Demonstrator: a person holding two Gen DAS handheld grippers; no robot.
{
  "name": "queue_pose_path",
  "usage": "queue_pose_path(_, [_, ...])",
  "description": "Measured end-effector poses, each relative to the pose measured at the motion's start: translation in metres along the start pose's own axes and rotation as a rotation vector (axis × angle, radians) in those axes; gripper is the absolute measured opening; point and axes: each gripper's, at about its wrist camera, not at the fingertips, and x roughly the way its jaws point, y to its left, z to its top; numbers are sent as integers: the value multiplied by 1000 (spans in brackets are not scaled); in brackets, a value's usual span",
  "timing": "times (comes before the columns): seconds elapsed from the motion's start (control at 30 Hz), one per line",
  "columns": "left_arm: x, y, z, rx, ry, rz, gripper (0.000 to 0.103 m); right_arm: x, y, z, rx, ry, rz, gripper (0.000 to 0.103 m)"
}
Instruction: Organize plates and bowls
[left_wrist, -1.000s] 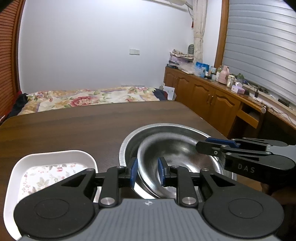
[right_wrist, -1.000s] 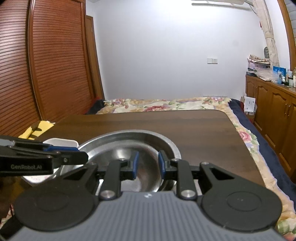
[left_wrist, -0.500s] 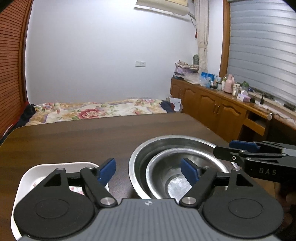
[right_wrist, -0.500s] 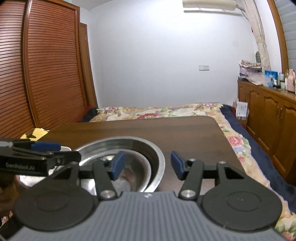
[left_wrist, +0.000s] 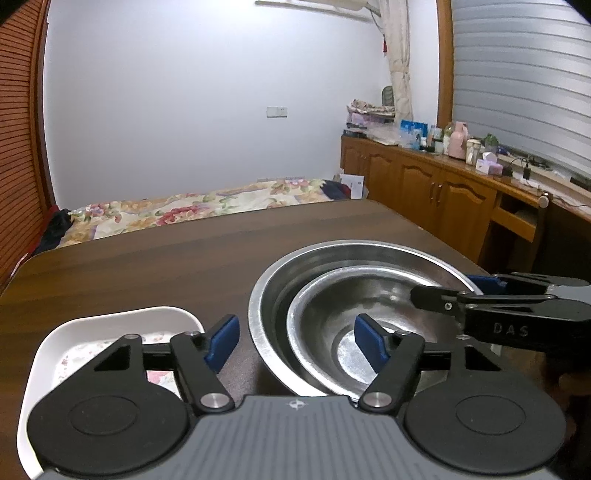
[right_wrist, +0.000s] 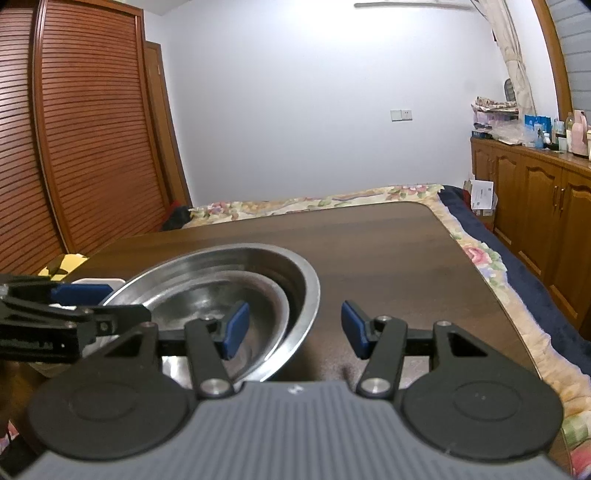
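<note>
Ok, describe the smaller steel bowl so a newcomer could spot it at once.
On the dark wooden table, right of the white floral plate, sits a wide steel bowl. The smaller steel bowl is nested inside it, toward the near side. It alone lies within another dish.

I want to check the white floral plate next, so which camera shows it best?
The left wrist view: the white plate lies beside the nested steel bowls. In the right wrist view only a rim sliver shows behind the left gripper.
</note>
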Motion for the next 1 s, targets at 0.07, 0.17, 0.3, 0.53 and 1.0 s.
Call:
queue_pose_path(0.07, [0, 1, -1, 0, 8, 4, 68, 0, 1, -1, -1, 2, 2, 56])
queue_pose_path(0.17, [2, 1, -1, 0, 18, 5, 66, 1, 3, 0, -9, 9, 3, 56])
queue_pose_path(0.3, [3, 0, -1, -1, 37, 3, 61, 2, 1, 3, -10, 17, 3, 56])
queue_pose_path(0.53, [5, 1, 0, -12, 59, -1, 53, 3, 0, 5, -2, 27, 6, 56])
queue_pose_path(1.0, [8, 3, -1, -39, 97, -24, 33, 6, 2, 0, 6, 58, 43, 37])
